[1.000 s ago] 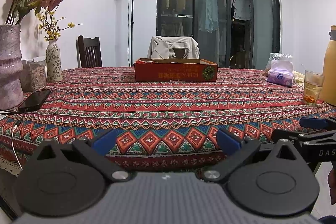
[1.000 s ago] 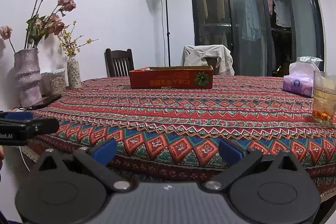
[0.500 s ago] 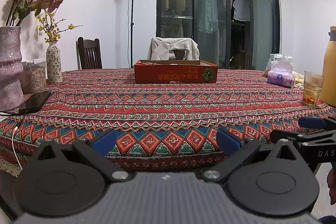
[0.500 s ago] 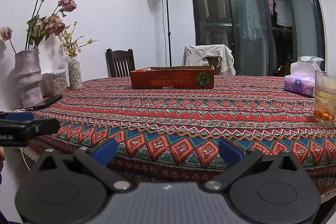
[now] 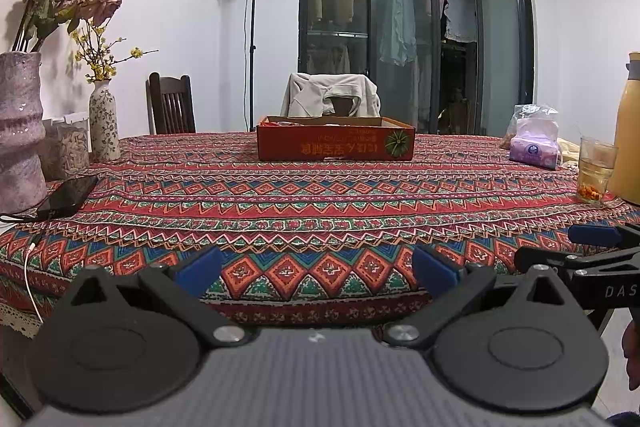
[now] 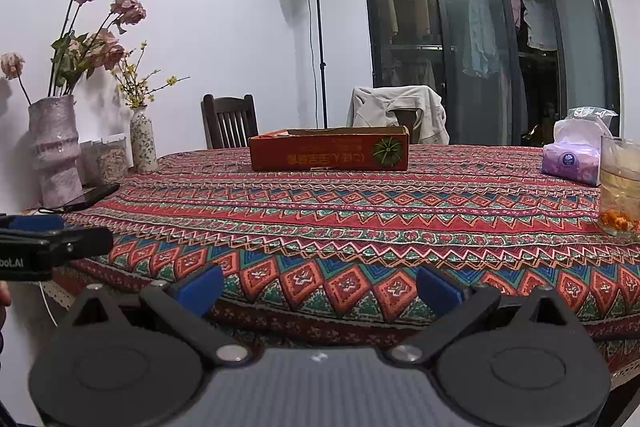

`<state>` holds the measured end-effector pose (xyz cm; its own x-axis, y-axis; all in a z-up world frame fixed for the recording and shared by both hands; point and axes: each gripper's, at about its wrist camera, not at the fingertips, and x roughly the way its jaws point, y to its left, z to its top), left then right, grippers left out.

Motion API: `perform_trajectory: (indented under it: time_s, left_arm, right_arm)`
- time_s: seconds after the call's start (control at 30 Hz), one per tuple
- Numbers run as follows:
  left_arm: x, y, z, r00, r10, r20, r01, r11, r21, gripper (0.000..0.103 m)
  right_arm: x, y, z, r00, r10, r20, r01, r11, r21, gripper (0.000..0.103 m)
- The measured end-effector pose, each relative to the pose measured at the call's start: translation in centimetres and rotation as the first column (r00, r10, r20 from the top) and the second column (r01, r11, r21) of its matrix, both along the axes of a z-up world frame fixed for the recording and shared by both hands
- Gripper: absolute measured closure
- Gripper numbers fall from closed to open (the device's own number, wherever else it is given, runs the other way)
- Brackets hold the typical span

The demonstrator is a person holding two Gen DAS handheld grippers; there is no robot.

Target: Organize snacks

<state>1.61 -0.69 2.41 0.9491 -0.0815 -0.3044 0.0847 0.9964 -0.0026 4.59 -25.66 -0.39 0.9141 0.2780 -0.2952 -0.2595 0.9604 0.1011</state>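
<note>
A shallow red cardboard box [image 5: 335, 143] stands at the far middle of the table; it also shows in the right wrist view [image 6: 329, 153]. Its contents barely show over the rim. My left gripper [image 5: 318, 269] is open and empty, held before the table's near edge. My right gripper [image 6: 319, 287] is open and empty, also at the near edge. The right gripper's fingers [image 5: 588, 235] show at the right of the left wrist view. The left gripper's finger [image 6: 36, 225] shows at the left of the right wrist view.
A patterned red tablecloth [image 5: 320, 195] covers the table. At left stand a large vase [image 5: 18, 127], a small vase [image 5: 103, 121] and a phone [image 5: 66, 195]. At right are a tissue pack [image 5: 534, 143], a glass [image 5: 596, 169] and a yellow bottle [image 5: 628, 131]. Chairs stand behind.
Both views have dropped slightly, so the table appears lower and flatter. Both grippers stay open and empty.
</note>
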Motion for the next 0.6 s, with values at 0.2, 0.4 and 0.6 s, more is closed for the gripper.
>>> perform_trajectory:
  time_s: [0.2,0.4,0.6]
  left_arm:
    - [0.02,0.12,0.08,1.000,0.001,-0.001,-0.001,1.000,-0.004,0.000]
    - [0.08,0.07,-0.07,1.000,0.003,-0.007,-0.003,1.000,-0.007,0.000]
    - [-0.29,-0.33,-0.17,1.000,-0.011,0.002,0.011,1.000,0.012,0.000]
  right_arm:
    - [-0.03,0.05,-0.06,1.000,0.004,0.002,-0.004,1.000,-0.008,0.000]
    - [-0.01,0.11,-0.13,1.000,0.001,0.004,-0.001,1.000,-0.015,0.000]
    - [-0.09,0.25,-0.16,1.000,0.005,0.006,-0.005,1.000,-0.019,0.000]
